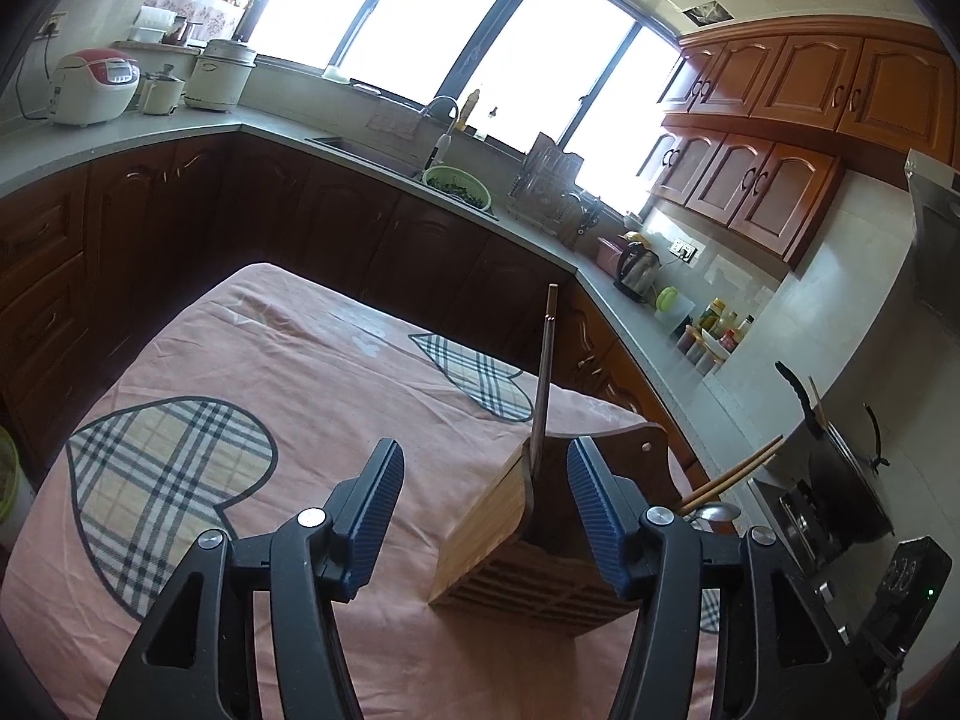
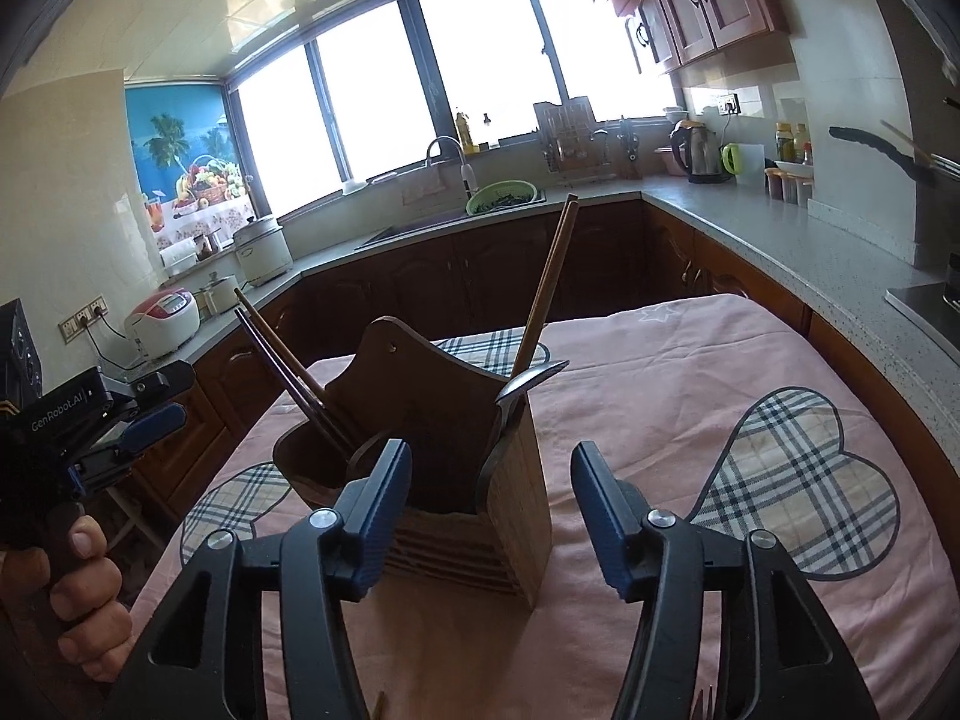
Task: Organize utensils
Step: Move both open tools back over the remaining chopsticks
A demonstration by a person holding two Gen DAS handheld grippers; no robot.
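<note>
Your left gripper [image 1: 483, 516] and right gripper [image 2: 489, 519] both had jaws apart, empty, flanking the wooden utensil holder [image 2: 456, 450] mid-tablecloth [image 2: 690, 372], open cloth around.

A home kitchen: wooden cabinets [image 1: 774, 78], a sink [image 2: 420, 225], a rice cooker [image 1: 93, 87] and a kettle [image 2: 696, 153] on the counter

Our right gripper [image 2: 491, 510] gapes empty before the wooden utensil holder [image 2: 480, 468]. Chopsticks [image 2: 543, 294] lean toward one o'clock, a spoon [image 2: 528, 383] beside them.
</note>
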